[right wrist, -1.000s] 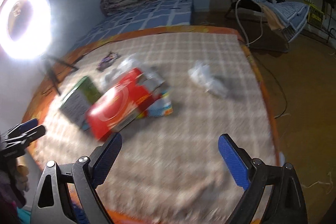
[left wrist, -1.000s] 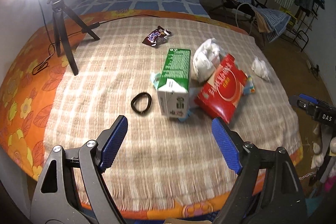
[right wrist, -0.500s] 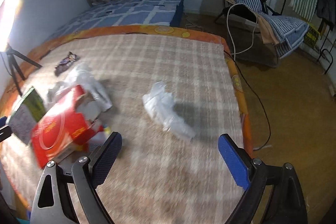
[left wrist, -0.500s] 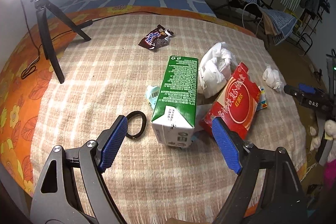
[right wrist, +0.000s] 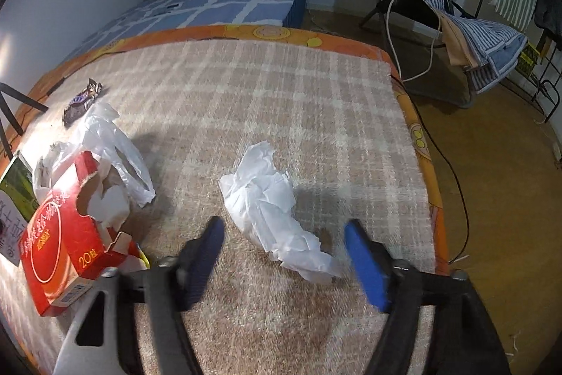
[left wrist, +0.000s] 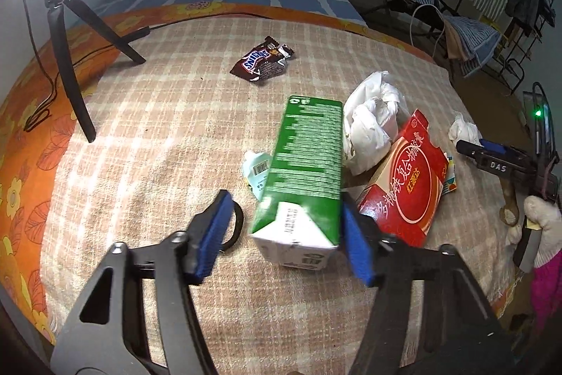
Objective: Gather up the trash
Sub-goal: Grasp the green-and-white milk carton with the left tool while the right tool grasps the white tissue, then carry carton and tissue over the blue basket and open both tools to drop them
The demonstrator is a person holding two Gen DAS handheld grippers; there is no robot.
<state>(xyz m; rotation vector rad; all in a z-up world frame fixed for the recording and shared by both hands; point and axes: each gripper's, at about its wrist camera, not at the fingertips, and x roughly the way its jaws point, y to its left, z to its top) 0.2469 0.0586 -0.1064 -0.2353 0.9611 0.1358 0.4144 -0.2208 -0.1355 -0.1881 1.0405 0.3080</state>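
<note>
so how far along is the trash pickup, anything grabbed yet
Nothing looks collected: every piece lies on the plaid blanket. In hand: the left hand-held gripper has been closing around the green carton, one pad at its side, the other apart; the right hand-held gripper has been closing over the crumpled tissue, not pinching it. Left: the red box, white plastic bag, candy wrapper.
</note>
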